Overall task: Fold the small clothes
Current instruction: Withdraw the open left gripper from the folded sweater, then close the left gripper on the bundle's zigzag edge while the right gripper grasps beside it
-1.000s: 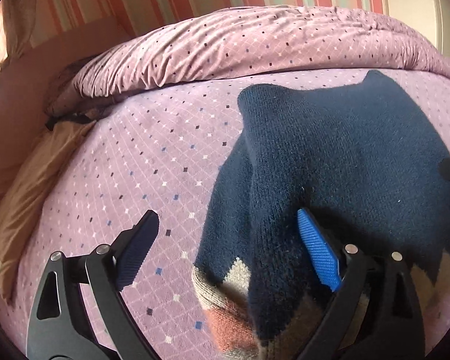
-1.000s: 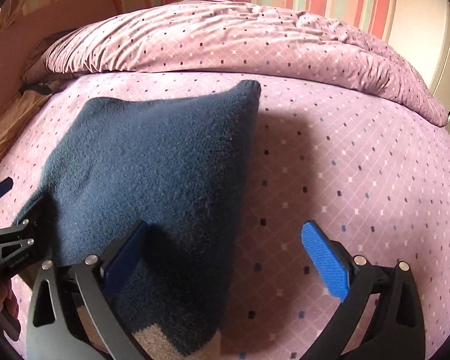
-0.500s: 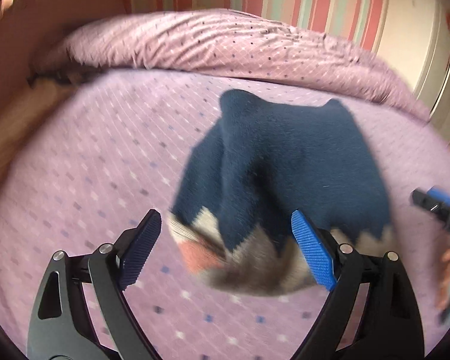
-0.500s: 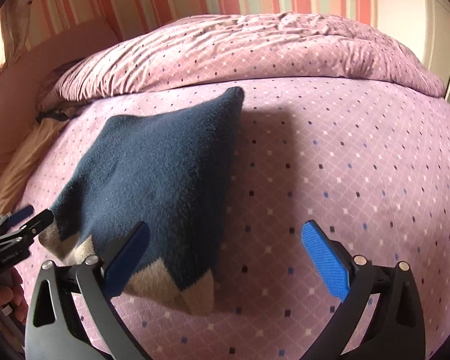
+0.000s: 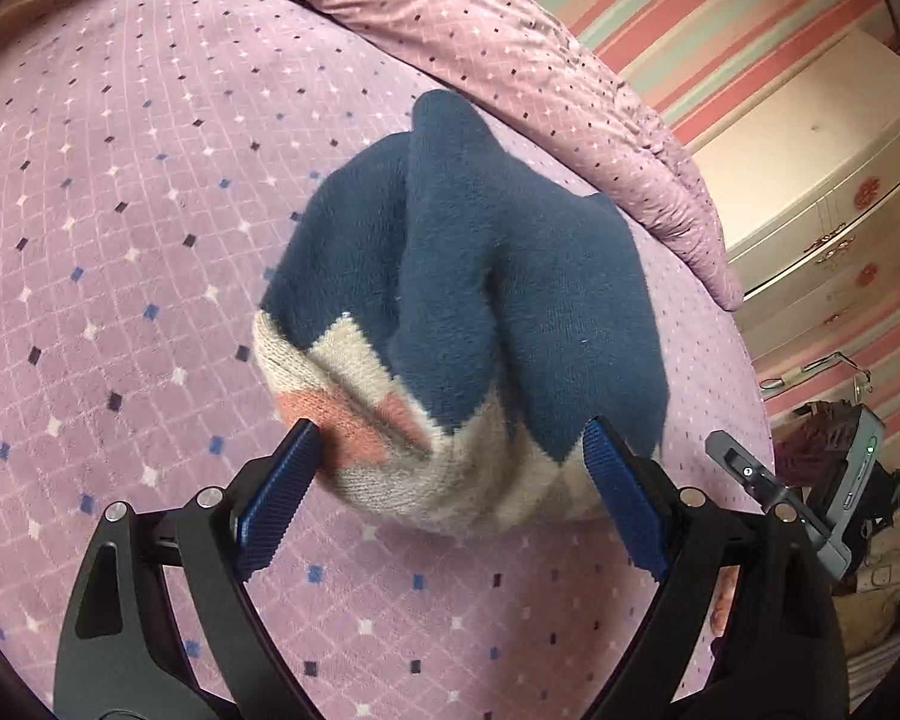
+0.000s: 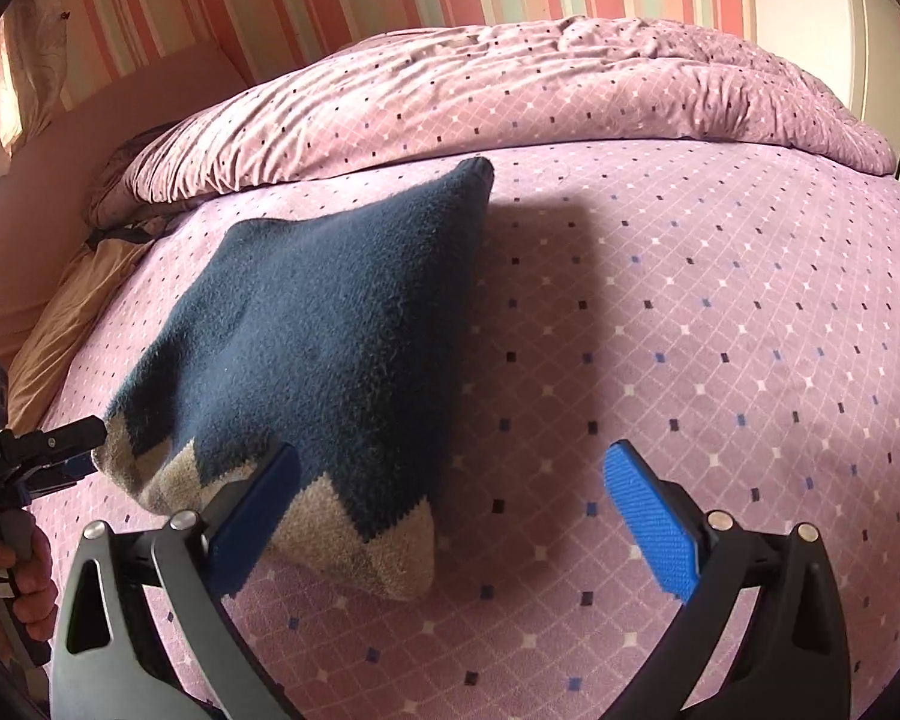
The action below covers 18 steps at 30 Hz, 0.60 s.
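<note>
Lying bunched on the bed (image 6: 750, 312), near its middle: sweater (image 5: 480, 300), navy knit with a beige-and-salmon zigzag hem, doubled over itself and peaking in a raised ridge. Not lying flat; hem end curling toward the cameras, far corner pointing at the duvet (image 6: 510, 90).

Hovering at the hem: left gripper (image 5: 450, 498), fingers spread wide to either side of the hem bundle, gripping nothing. Standing beside the nearer hem corner: right gripper (image 6: 450, 510), likewise spread, left pad touching or just over the knit, right pad over bare sheet.

Risks, as judged: pinching only the top layer of the thick knit and dragging the fold apart; catching the sheet along with the hem, given how soft the bed is looking; leaving the ridge unflattened and ending with a lopsided fold; grabbing uneven corners, skewing the edges.
</note>
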### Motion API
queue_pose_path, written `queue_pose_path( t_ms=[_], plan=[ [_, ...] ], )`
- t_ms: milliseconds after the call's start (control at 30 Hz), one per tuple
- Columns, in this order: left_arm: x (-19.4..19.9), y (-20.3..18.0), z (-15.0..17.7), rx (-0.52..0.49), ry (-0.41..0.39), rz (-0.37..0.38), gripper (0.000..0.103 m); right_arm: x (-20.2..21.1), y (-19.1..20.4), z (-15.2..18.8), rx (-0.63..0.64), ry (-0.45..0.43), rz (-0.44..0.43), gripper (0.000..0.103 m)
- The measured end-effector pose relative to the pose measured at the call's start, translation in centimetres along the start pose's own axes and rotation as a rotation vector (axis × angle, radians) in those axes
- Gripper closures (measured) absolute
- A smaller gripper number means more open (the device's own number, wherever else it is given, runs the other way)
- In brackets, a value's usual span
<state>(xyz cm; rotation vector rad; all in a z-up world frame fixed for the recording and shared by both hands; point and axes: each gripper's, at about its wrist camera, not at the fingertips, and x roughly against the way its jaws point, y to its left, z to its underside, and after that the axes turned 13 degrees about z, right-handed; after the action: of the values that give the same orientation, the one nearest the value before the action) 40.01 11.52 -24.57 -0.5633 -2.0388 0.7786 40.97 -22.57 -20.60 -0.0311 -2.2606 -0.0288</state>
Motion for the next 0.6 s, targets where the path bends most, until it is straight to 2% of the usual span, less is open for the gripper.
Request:
queue_pose_path(
  t_ms=[100, 233, 367, 467, 500, 533, 600],
  plan=[
    [-0.1, 0.6, 0.4, 0.011, 0.013, -0.01, 0.015, -0.1, 0.1, 0.2, 0.007, 0.002, -0.004, 0.002],
    [-0.7, 1.9, 0.6, 0.052, 0.031, 0.013, 0.015, -0.2, 0.0, 0.4, 0.009, 0.004, -0.004, 0.002],
    [-1.9, 1.6, 0.6, 0.046, 0.062, 0.021, 0.015, -0.4, -0.2, 0.6, 0.002, 0.015, -0.004, 0.002],
    [0.0, 0.6, 0.1, -0.003, 0.001, -0.106, 0.016, -0.2, -0.3, 0.7, 0.011, 0.014, -0.007, 0.002],
    [0.8, 0.4, -0.2, -0.02, -0.023, -0.115, 0.015, 0.0, -0.4, 0.7, 0.02, 0.012, -0.004, 0.002],
    [1.6, 0.2, -0.7, -0.027, -0.044, -0.107, 0.015, 0.0, -0.4, 0.6, 0.028, 0.008, 0.001, 0.002],
    [2.3, 0.0, -1.8, -0.02, -0.049, -0.029, 0.01, 0.0, -0.4, 0.6, 0.032, 0.007, 0.005, 0.002]
  ],
)
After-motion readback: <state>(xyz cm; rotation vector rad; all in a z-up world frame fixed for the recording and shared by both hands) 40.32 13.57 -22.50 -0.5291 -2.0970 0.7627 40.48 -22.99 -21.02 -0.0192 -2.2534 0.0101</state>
